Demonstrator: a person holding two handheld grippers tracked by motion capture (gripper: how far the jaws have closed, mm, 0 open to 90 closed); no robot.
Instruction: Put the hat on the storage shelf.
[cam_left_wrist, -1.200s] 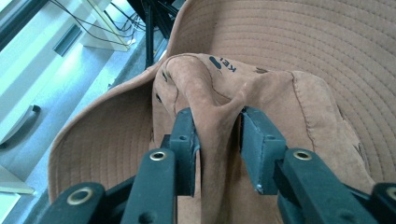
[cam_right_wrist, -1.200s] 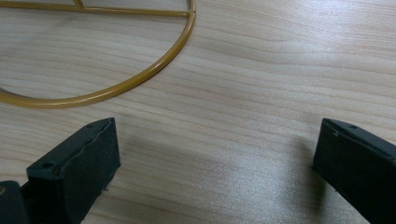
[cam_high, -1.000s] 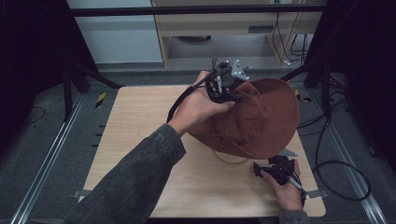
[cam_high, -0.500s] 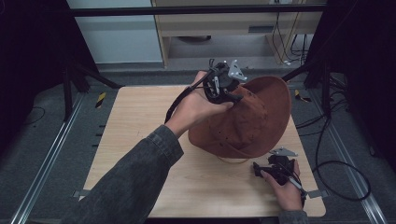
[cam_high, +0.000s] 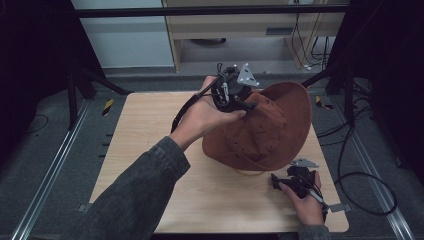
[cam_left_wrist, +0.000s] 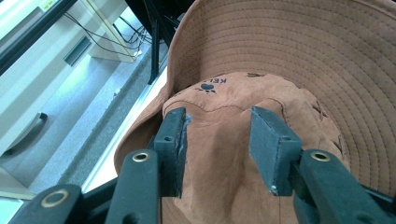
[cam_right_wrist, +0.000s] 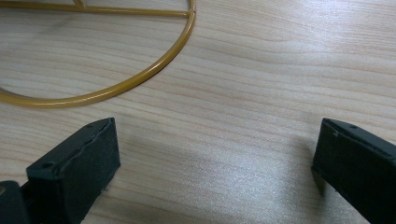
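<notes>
A brown hat (cam_high: 265, 127) is being set over a yellow wire stand (cam_right_wrist: 116, 84) on the table (cam_high: 150, 150), and the step in hand is judged to be the release of the hat after its placing. The hat is seen toward the right half of the table, its crown up and its wide brim tilted up on the far side. The left tongs (cam_high: 239, 102) are held at the top of the hat's crown; in the left gripper view a fold of the crown (cam_left_wrist: 219, 140) is seen between the two pads, which have just been opening. The left pad (cam_left_wrist: 175, 140) is at the cloth, while a gap appears beside the right pad (cam_left_wrist: 271, 144), so the fold is taken to be no longer pinched. The right tongs (cam_high: 295, 182) are rested on the table just in front of the hat, spread wide with nothing between them, and bare wood is seen under them, with the stand's ring just beyond. For the next move, the left tongs would need to be spread a little further and lifted straight up off the crown, so that the cloth is not dragged and the hat is not pulled off the stand. Whether the hat sits squarely on the stand cannot be told, since the stand's upper part is hidden under it.
</notes>
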